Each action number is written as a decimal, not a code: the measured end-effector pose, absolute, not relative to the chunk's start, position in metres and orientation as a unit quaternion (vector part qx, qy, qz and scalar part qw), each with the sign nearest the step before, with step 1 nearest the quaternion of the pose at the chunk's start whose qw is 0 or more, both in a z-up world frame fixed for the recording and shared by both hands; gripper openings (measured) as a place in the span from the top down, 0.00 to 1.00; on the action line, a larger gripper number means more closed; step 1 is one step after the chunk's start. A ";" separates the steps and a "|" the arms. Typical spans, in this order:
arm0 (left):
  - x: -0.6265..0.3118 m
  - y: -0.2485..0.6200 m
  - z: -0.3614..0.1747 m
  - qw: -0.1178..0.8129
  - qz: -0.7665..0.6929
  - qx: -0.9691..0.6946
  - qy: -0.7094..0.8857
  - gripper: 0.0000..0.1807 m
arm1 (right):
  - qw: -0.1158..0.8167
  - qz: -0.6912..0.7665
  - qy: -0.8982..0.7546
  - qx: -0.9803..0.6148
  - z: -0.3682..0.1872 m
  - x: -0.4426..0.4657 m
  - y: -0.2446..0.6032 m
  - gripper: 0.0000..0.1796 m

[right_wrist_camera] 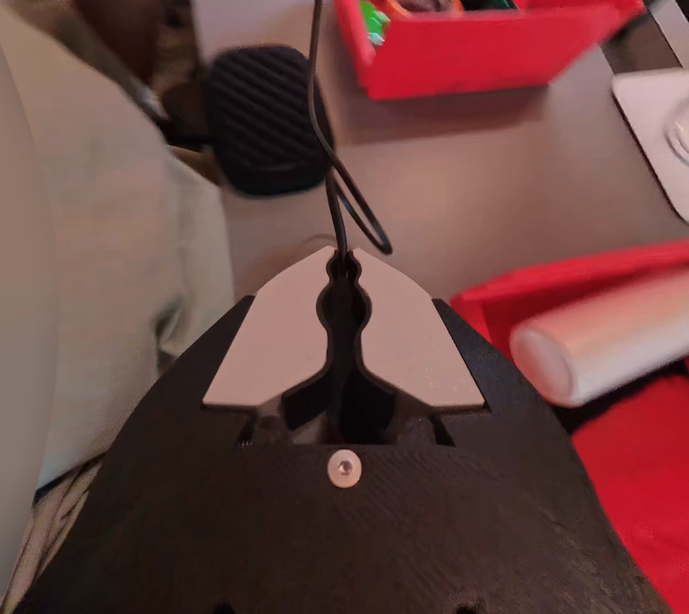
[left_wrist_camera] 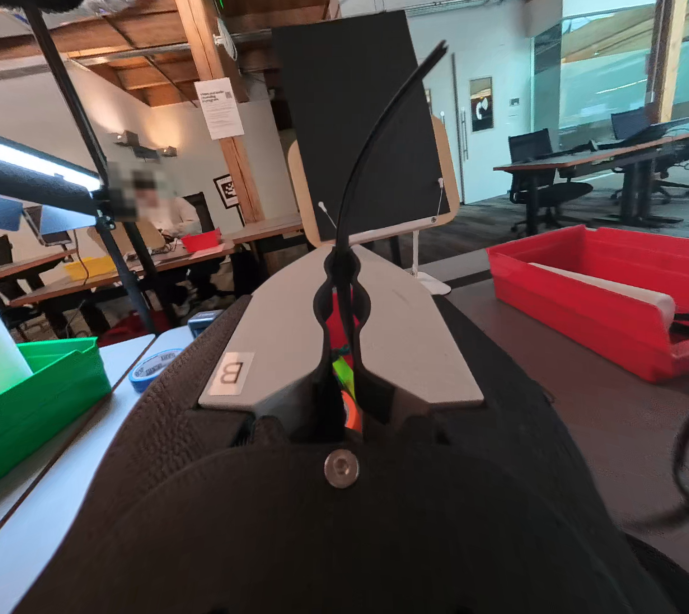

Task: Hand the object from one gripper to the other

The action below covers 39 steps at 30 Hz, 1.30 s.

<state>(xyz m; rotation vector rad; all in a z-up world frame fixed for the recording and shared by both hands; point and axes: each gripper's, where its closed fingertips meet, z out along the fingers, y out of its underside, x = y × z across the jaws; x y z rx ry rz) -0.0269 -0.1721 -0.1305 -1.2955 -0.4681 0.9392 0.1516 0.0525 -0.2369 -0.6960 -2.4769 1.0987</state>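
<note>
In the left wrist view, my left gripper (left_wrist_camera: 342, 249) is shut on a thin bundle of black cable ties (left_wrist_camera: 376, 148). The bundle rises from the fingertips and curves up to the right, and its far end is free. In the right wrist view, my right gripper (right_wrist_camera: 343, 253) is shut on a thin black strand (right_wrist_camera: 317, 74). The strand runs up out of the top of the frame and makes a small loop (right_wrist_camera: 367, 219) just past the fingertips. I cannot tell whether both grippers hold the same object. Neither view shows the other gripper.
A red bin (left_wrist_camera: 559, 298) with a white roll sits on the dark table at right, with a green bin (left_wrist_camera: 56, 391) and blue tape roll (left_wrist_camera: 153, 368) at left. Below the right gripper are a red bin of tape rolls (right_wrist_camera: 484, 51), a black ribbed object (right_wrist_camera: 268, 119), a white cylinder (right_wrist_camera: 596, 346) and a person's light clothing (right_wrist_camera: 93, 223). The white cylinder (right_wrist_camera: 596, 346) is about 20 centimeters from my right fingertips and 45 centimeters from my left.
</note>
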 end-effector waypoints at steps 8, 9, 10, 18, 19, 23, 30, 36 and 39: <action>0.029 -0.085 -0.154 0.714 0.203 -0.661 -0.113 0.97 | 0.182 0.517 -0.802 -0.238 -0.195 0.130 0.025 0.98; 0.038 -0.072 -0.158 0.717 0.170 -0.668 -0.102 0.97 | 0.185 0.513 -0.805 -0.236 -0.196 0.127 0.020 0.98; 0.046 -0.060 -0.160 0.723 0.144 -0.670 -0.091 0.97 | 0.183 0.514 -0.805 -0.231 -0.196 0.125 0.014 0.98; 0.087 -0.012 -0.181 0.725 0.056 -0.686 -0.016 0.97 | 0.174 0.562 -0.770 -0.246 -0.184 0.108 0.003 0.98; 0.088 -0.011 -0.184 0.721 0.060 -0.690 -0.011 0.97 | 0.173 0.567 -0.767 -0.246 -0.183 0.108 0.003 0.98; 0.095 -0.006 -0.190 0.709 0.081 -0.700 0.020 0.97 | 0.171 0.567 -0.768 -0.243 -0.183 0.110 0.003 0.98; 0.102 -0.004 -0.195 0.695 0.118 -0.706 0.067 0.97 | 0.161 0.560 -0.779 -0.230 -0.185 0.115 0.000 0.98; 0.103 -0.004 -0.195 0.689 0.159 -0.702 0.087 0.96 | 0.158 0.560 -0.781 -0.226 -0.184 0.117 -0.001 0.98; 0.104 -0.004 -0.195 0.691 0.156 -0.700 0.090 0.96 | 0.153 0.564 -0.780 -0.223 -0.183 0.118 -0.002 0.98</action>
